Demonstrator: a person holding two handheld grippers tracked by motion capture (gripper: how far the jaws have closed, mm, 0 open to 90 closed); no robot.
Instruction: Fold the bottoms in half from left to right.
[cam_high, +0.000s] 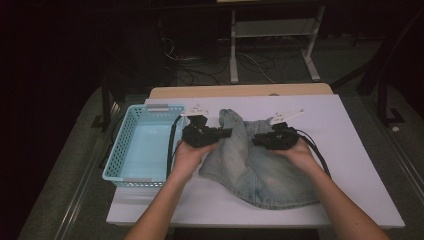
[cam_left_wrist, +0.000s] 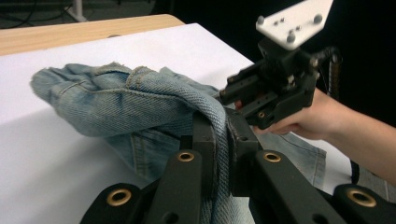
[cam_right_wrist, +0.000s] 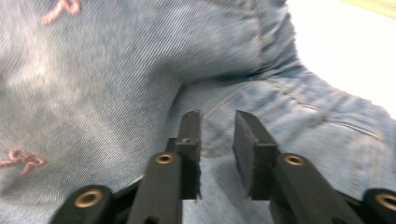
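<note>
A denim garment (cam_high: 255, 165) lies on the white bench (cam_high: 360, 150), just right of a blue basket (cam_high: 142, 145). The left gripper (cam_left_wrist: 219, 135) pinches a raised fold of it; the right gripper (cam_right_wrist: 217, 140) hovers over cloth, fingers parted. Likely mid-fold; next, the right must clamp. The right gripper view reveals pink embroidery (cam_right_wrist: 21, 161).

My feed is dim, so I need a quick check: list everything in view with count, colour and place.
Pale blue denim garment: one, centre of the table, its edge lifted.
Light blue perforated plastic basket: one, left part of the table, beside the garment.
White table top: one, under everything.
Wooden board: one, tan, at the far table edge.
Left gripper: one, black, shut on a denim fold.
Right gripper: one, black, jaws apart above the denim.
</note>
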